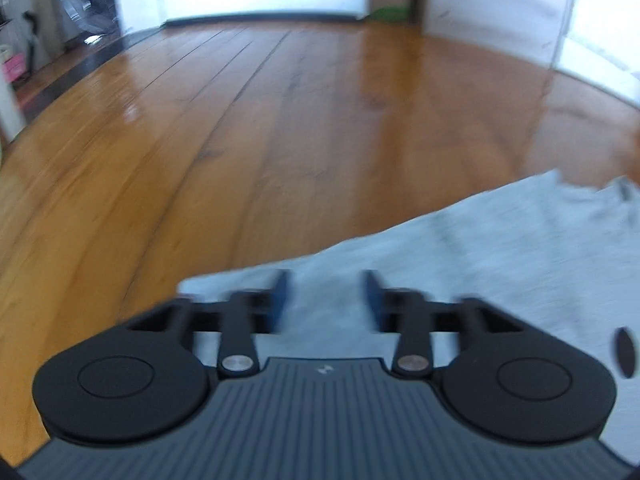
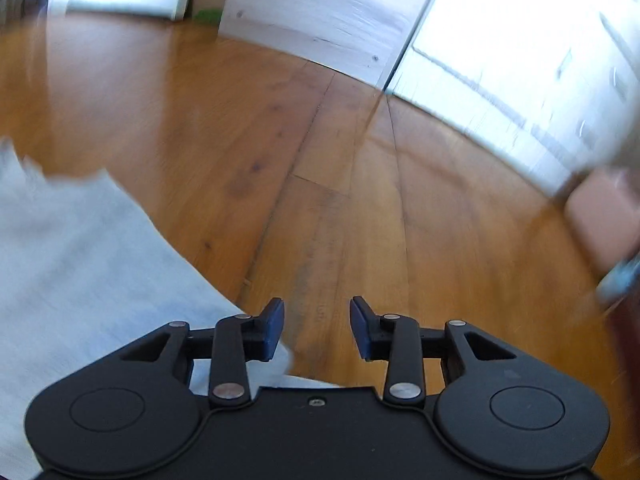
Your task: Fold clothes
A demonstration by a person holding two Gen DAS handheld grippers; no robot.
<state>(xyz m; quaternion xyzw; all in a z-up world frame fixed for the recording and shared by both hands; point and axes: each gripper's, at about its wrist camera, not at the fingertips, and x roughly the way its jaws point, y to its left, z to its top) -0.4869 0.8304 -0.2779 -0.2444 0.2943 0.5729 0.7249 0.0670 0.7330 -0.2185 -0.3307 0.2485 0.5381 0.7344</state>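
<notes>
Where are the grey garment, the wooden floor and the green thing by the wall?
grey garment point(image 1: 500, 256), left wrist view, its middle.
wooden floor point(image 2: 360, 208), right wrist view, bare boards.
green thing point(image 1: 390, 12), left wrist view, its top.

A home, it seems: glossy wooden plank floor point(image 1: 304, 112), white doors point(image 2: 320, 12) along it, cluttered shelves point(image 1: 16, 52) beside.

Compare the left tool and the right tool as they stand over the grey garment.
The left tool hangs above the grey garment, cloth showing between its fingers; the right tool sits at the garment's edge, with wooden floor between its fingers. The left gap looks wider. Both are open, holding nothing.
</notes>
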